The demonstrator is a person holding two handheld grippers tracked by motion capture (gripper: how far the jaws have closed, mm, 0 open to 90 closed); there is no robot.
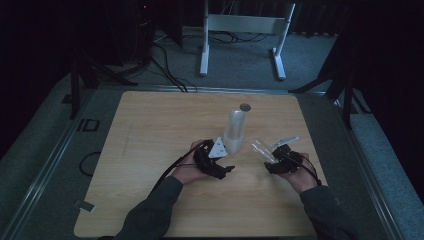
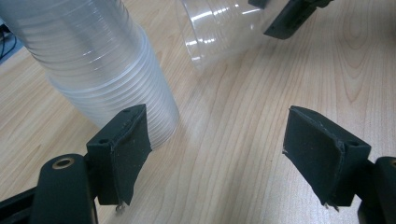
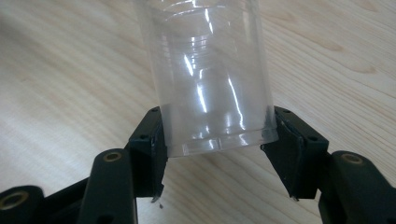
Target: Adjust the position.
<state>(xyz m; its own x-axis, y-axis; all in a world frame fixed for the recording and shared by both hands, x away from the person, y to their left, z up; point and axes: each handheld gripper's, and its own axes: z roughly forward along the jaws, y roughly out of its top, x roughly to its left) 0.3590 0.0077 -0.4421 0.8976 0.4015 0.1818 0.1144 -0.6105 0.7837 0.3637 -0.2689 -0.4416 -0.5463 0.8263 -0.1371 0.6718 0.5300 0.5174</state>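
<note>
From above, the left tongs [image 1: 226, 169] sit right beside the tall stack of clear ribbed plastic cups [image 1: 234, 131] on the light wooden counter [image 1: 150, 150], while the right tongs [image 1: 272, 161] hold a single clear plastic cup [image 1: 262, 148] tilted off to its right. The left gripper view has those tongs [image 2: 215, 144] gaping with nothing between them, the stack [image 2: 98, 79] just past the left pad. In the right gripper view the tongs [image 3: 215, 137] are clamped on the single cup's [image 3: 210, 84] base end, one pad each side.
</note>
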